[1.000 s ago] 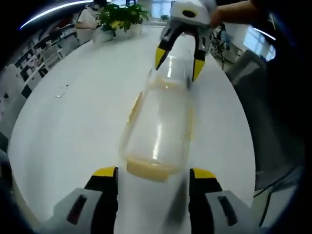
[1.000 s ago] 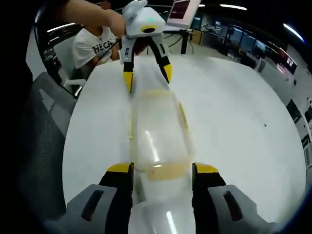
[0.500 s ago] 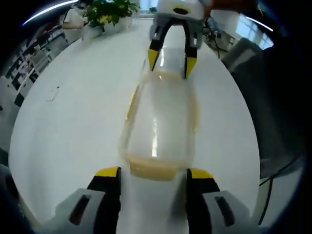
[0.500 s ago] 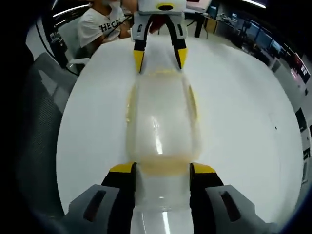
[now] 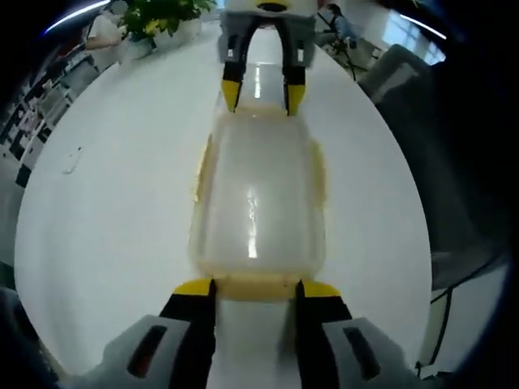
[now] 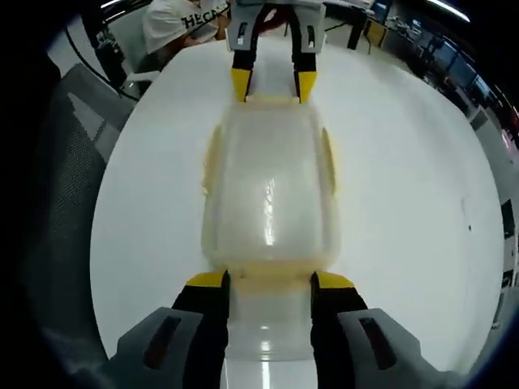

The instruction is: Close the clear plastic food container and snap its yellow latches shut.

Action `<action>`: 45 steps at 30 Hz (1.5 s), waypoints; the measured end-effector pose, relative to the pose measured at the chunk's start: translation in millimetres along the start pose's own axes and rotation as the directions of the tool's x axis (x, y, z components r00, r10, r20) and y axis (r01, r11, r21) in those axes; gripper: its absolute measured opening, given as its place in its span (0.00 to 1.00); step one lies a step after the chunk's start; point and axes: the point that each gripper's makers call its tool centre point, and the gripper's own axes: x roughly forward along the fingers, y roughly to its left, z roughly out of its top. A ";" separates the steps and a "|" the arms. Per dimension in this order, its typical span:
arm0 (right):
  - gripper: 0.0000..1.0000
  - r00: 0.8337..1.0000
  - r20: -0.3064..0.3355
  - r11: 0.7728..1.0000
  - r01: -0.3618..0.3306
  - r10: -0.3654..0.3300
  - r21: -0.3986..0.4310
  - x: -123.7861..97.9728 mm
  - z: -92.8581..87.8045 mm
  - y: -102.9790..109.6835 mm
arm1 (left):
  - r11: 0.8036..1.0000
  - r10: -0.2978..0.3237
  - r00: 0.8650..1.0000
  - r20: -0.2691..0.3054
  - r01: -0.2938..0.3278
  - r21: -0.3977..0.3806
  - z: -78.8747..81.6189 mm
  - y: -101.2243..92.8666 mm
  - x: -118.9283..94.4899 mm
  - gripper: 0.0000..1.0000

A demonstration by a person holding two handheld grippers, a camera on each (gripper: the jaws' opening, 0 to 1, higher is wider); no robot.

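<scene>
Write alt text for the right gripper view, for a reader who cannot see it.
A clear container with yellow latches lies lengthwise on a white table. The right gripper, open, is at its near end; the left gripper, open, is at its far end. A grey mesh chair stands beside the table.

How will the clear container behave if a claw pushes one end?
The container looks empty, so probably light and apt to slide on the glossy table. Its thin clear lid may flex. Low and flat, it seems unlikely to tip.

A person's white shirt [image 6: 182,20] reads "HECA".
</scene>
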 end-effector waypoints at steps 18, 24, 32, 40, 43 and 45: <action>0.35 1.000 -0.027 1.000 -0.005 0.005 0.008 -10.3 11.0 1.1 | 0.999 0.024 1.000 -0.017 -0.024 -0.038 -6.7 -3.9 -13.1 0.32; 0.35 1.000 0.008 1.000 0.005 -0.005 -0.013 -26.0 31.9 3.2 | 0.998 0.051 0.999 -0.004 -0.051 -0.042 -9.8 -4.4 -43.8 0.32; 0.35 1.000 0.012 0.999 0.027 -0.026 -0.032 -50.5 37.7 -0.1 | 0.998 0.059 0.998 0.029 -0.058 -0.028 5.3 -1.4 -67.4 0.32; 0.35 0.999 0.010 0.999 0.051 -0.051 -0.019 -66.0 34.6 -4.4 | 0.996 0.085 0.996 0.043 -0.084 -0.010 22.4 3.1 -78.2 0.32; 0.35 0.999 0.003 0.999 0.048 -0.048 -0.024 -67.0 29.3 -2.4 | 0.997 0.080 0.996 0.041 -0.080 -0.006 25.5 3.7 -75.0 0.32; 0.35 0.999 0.000 0.998 0.052 -0.052 -0.023 -68.8 25.3 -4.5 | 0.997 0.078 0.996 0.051 -0.077 -0.012 29.2 3.1 -74.6 0.32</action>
